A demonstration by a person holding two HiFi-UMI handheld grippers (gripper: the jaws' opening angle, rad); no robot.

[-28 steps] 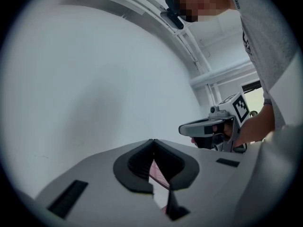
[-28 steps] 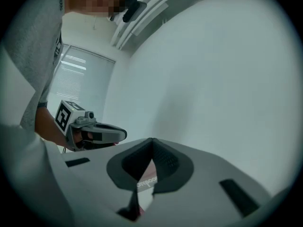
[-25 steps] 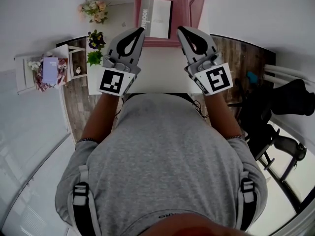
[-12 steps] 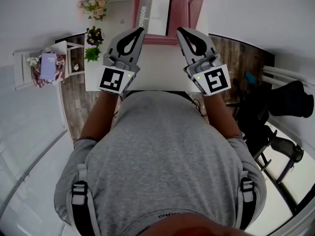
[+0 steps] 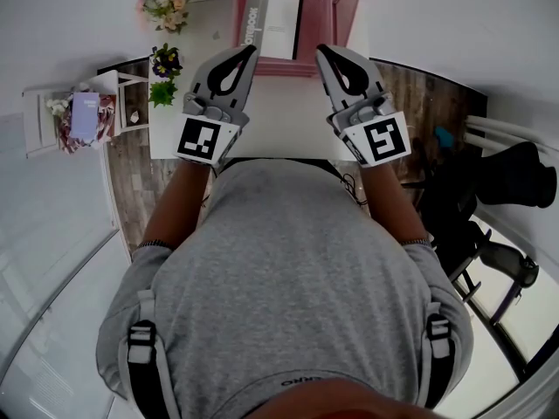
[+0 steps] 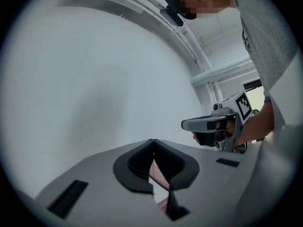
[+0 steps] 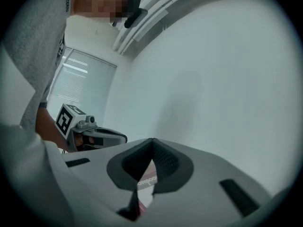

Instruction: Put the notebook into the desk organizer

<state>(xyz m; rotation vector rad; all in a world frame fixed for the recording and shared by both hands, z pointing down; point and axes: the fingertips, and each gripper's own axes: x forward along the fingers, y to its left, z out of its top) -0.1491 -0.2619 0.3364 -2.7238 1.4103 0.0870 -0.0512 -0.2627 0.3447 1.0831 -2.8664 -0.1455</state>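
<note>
I held my left claw (image 5: 251,52) and right claw (image 5: 320,51) clenched empty above the white desk (image 5: 279,116), the notebook (image 5: 275,24) lying inside the pink desk organizer (image 5: 330,16) by the white wall (image 6: 94,79), wooden floor (image 5: 131,168) alongside.

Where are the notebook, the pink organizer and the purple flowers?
notebook (image 5: 281,26), head view, on its pale cover.
pink organizer (image 5: 284,69), head view, on its near rim.
purple flowers (image 5: 165,61), head view, on the blooms.

We see a home-office corner. A white desk (image 5: 279,120) meets a plain wall (image 5: 70,16), potted flowers (image 5: 164,63) at its left edge, a black chair (image 5: 502,260) beside it.
</note>
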